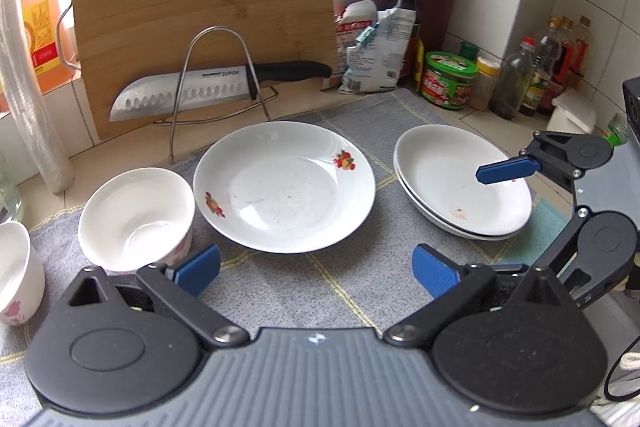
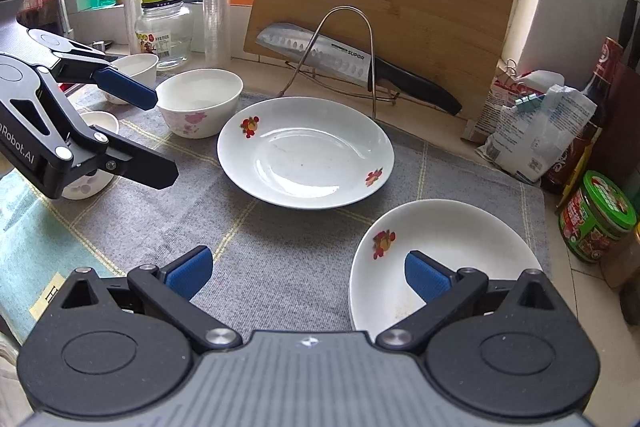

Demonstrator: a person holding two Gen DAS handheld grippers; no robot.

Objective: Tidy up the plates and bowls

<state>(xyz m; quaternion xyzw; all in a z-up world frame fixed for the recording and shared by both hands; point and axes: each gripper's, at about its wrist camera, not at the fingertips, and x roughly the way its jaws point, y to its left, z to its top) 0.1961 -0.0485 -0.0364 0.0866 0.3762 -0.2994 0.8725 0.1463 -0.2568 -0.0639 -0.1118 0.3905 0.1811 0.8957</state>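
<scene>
Both grippers hang above the grey cloth (image 1: 320, 291) on the bench, fingers wide apart and holding nothing; the left gripper (image 1: 316, 269) sits low in the left view, facing the single flowered plate (image 1: 284, 187) at centre frame; the right gripper (image 2: 308, 275) is over the near rim of the plate stack (image 1: 460, 179), which lies at the lower right of the right view and seems to be two plates, though the rims blur together. A bowl (image 1: 136, 215) stands left of the single plate, touching or nearly so; another bowl (image 1: 16, 271) sits at the far left edge. Judged from this, stacking is underway; next, one gripper must close on the lone plate's rim and carry it onto the stack.
</scene>
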